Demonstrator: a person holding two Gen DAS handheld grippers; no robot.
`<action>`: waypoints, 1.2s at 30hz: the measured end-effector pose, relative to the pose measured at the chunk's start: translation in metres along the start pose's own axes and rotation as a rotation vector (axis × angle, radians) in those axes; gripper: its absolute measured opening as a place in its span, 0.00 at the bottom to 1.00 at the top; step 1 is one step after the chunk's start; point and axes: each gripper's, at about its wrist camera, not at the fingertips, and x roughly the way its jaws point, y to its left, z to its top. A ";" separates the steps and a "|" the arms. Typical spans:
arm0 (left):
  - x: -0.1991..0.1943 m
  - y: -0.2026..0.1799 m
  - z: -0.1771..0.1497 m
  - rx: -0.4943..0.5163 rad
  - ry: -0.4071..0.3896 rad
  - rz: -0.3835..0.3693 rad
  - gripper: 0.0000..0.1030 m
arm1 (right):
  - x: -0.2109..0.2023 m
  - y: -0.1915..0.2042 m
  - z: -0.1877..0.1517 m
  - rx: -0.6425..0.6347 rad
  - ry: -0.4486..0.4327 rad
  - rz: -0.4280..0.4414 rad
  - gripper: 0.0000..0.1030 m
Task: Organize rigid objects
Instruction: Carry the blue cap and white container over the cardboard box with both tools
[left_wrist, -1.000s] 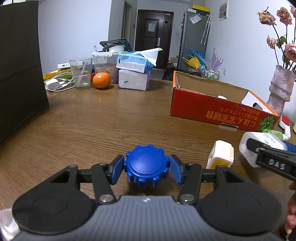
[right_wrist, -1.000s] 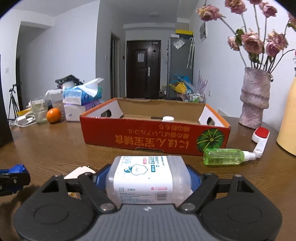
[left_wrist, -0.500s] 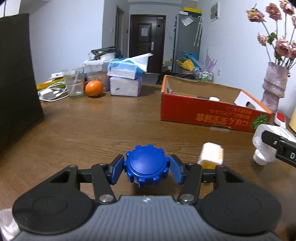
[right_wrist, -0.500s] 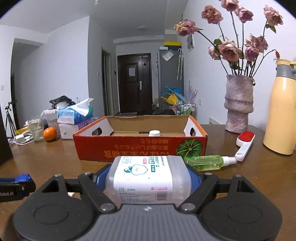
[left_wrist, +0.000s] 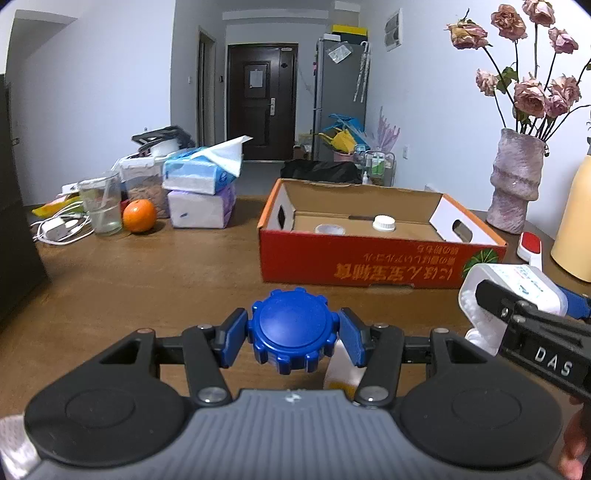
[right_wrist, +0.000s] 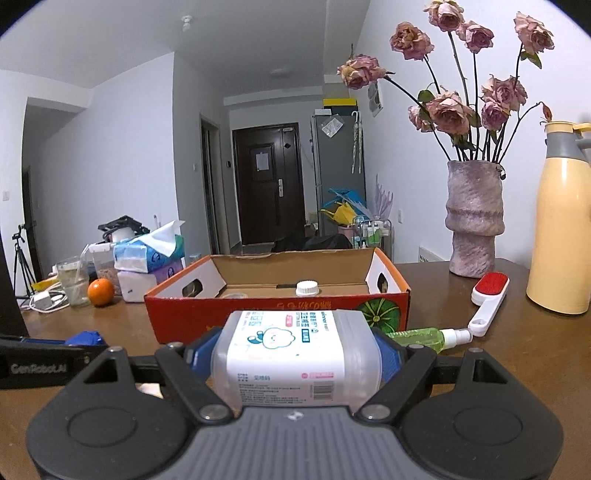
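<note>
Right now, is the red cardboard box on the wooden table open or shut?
Open. The red cardboard box has no lid on top; its brown inside shows, with a white bottle cap standing in it.

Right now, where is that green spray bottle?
In the right wrist view, the green spray bottle lies on the table, right of the red box, beside the lint brush.

Both grippers have risen and moved toward the box (left_wrist: 369, 258), whose inside now shows. The small white-and-yellow container (left_wrist: 341, 369), earlier lying clear to the right, now sits half hidden behind the left gripper (left_wrist: 293, 341).
</note>
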 end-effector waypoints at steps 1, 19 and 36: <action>0.002 -0.002 0.003 0.003 -0.002 -0.001 0.54 | 0.001 -0.001 0.001 0.001 -0.001 0.004 0.79; 0.051 -0.025 0.040 0.003 -0.039 -0.024 0.54 | 0.042 -0.011 0.015 0.026 -0.038 -0.020 0.79; 0.088 -0.030 0.065 0.003 -0.054 -0.041 0.54 | 0.085 -0.017 0.030 0.038 -0.058 -0.042 0.79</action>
